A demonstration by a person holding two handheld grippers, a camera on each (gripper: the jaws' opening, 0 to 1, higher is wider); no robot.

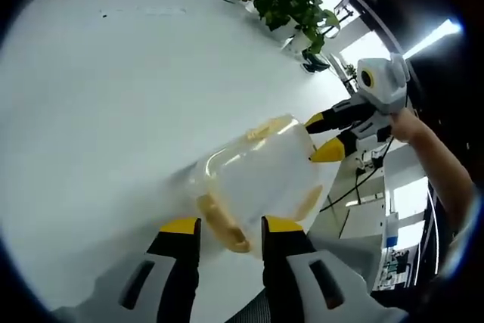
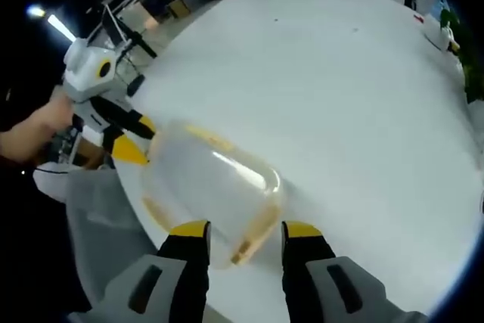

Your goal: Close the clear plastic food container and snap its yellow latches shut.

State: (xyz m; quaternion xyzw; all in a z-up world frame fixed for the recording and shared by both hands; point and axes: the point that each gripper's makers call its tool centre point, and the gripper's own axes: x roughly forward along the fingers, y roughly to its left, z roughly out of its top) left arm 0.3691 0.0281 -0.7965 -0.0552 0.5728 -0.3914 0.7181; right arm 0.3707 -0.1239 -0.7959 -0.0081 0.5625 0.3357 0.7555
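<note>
**Container flanked from both ends, latching about to begin**

The white bench (image 1: pixel 113 96) is carrying the clear plastic food container (image 1: pixel 261 179), which is sitting near its edge, and both grippers are facing it from opposite ends. The lid looks to be already sitting on the body, though the glare is making that hard to confirm, so the step in hand is probably the latching. The container's long axis is running from one gripper toward the other, with a yellow latch (image 1: pixel 227 228) pointing at the left gripper (image 1: pixel 231 232).

The left gripper's fingers are standing apart, straddling the near end without clamping it. The right gripper (image 2: pixel 246 236) is doing the same at its end, fingers parted and holding nothing.

Next, each latch will likely need pressing down against the body while the other gripper is bracing the container.
</note>
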